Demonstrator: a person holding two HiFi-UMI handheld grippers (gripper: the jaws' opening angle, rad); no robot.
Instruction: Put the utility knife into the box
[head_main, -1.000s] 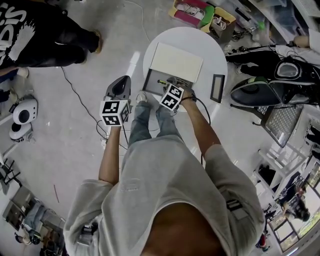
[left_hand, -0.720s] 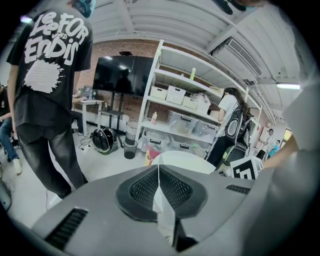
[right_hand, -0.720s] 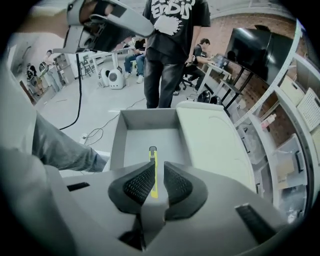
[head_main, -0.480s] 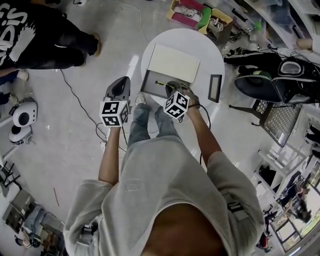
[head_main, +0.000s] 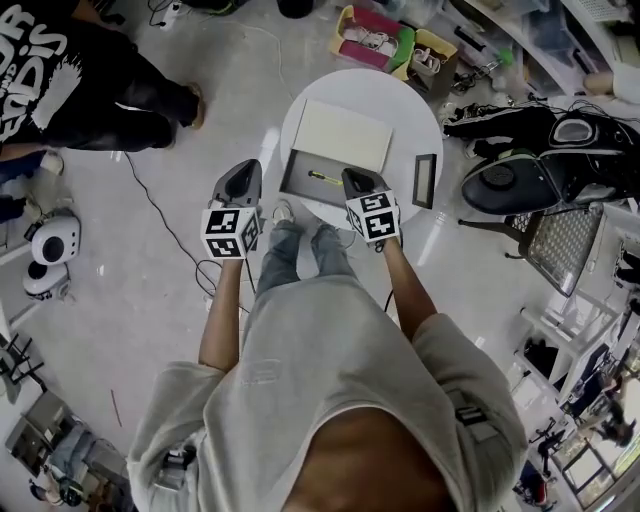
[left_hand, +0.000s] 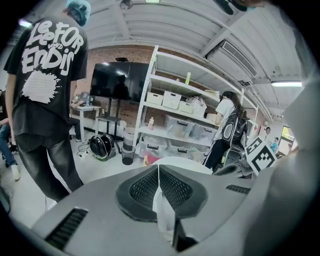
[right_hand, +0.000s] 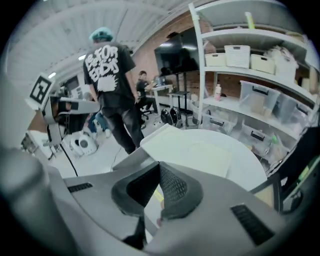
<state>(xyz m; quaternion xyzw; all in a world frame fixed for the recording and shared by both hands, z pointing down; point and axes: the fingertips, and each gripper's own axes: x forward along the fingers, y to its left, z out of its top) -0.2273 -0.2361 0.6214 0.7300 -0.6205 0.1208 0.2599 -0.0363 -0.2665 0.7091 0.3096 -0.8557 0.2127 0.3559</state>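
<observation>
Round white table (head_main: 415, 115), standing on the pale floor (head_main: 150, 280). On it, the box (head_main: 292, 178) sits open at the left, with its cream lid (head_main: 340, 133) folded back behind. Over at the right rim lies a dark framed panel (head_main: 424, 181), apart from the box.

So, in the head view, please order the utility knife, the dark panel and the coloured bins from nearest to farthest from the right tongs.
1. utility knife, inside the box, just left of the right tongs.
2. dark panel, at the table's right edge.
3. coloured bins, on the floor beyond the table.
</observation>
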